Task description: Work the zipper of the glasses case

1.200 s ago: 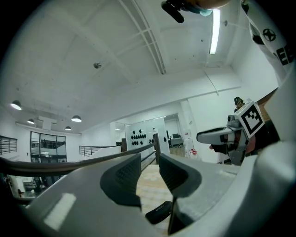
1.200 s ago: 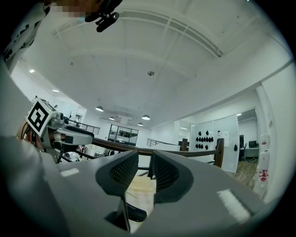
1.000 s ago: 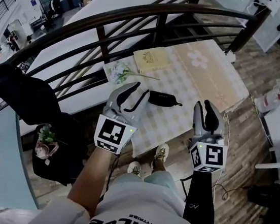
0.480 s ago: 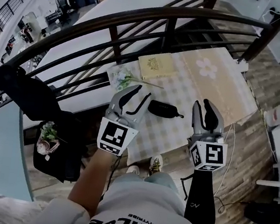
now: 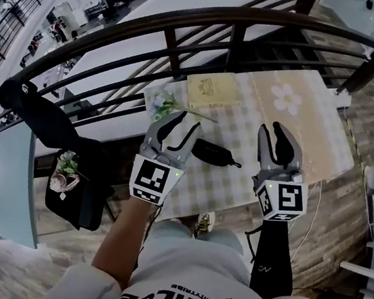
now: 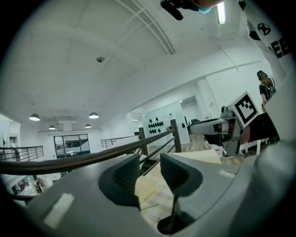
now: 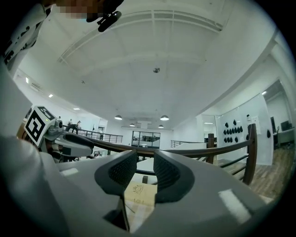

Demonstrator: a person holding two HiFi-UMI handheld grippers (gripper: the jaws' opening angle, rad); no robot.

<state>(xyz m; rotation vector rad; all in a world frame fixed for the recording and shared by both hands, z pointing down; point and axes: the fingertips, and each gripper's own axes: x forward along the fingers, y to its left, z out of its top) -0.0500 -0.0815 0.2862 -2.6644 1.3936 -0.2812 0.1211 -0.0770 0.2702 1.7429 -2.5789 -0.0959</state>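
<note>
The black zipped glasses case (image 5: 210, 152) lies mid-frame on the checked tablecloth (image 5: 233, 186), with bare cloth on either side and the table's edge below it. A dark curved railing (image 5: 190, 24) bounds the upper side. The left gripper (image 5: 187, 119) is released and empty. The right gripper (image 5: 270, 126), also empty, has just been opening. A second ago the case lay beyond both tips; now they flank it.

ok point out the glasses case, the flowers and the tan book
glasses case (image 5: 208, 152), head view, middle of its black body
flowers (image 5: 160, 101), head view, the blossoms
tan book (image 5: 212, 91), head view, cover centre
</note>
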